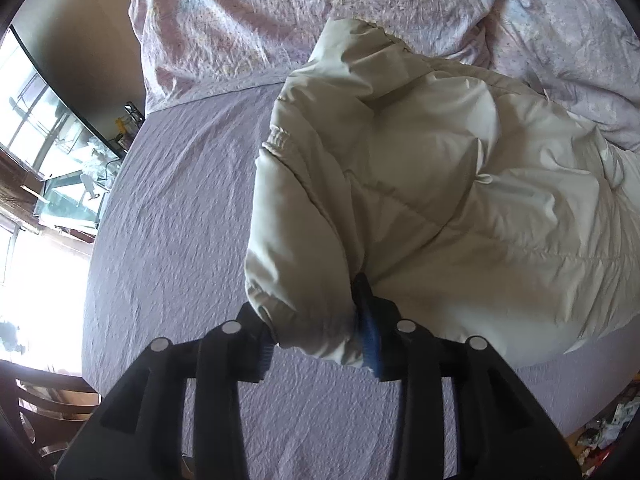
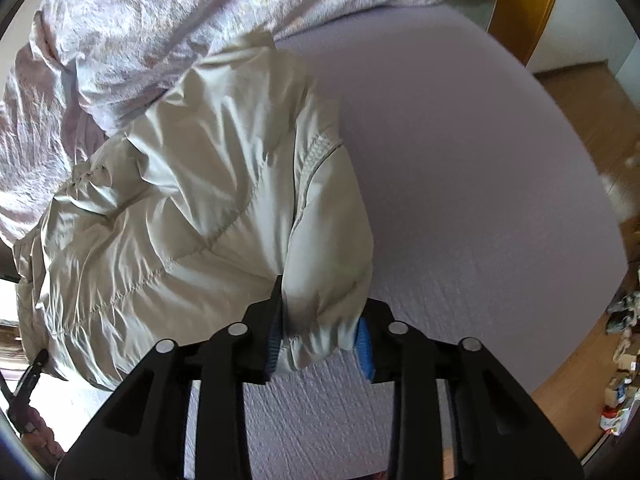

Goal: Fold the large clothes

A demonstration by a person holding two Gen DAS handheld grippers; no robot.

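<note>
So the cream puffer jacket (image 1: 420,184) is lying on the bed (image 1: 172,200), filling the centre and right of the left wrist view, with a rumpled floral duvet (image 1: 280,12) along the top. Both sleeves look folded in already. Left tongs (image 1: 320,340) are partly closed, pinching the hem corner — the right tongs (image 2: 320,340) have the other corner the same way. I'd say it's roughly halfway: still left is bringing the hem up toward the collar and flattening the puffy bundle.
</note>
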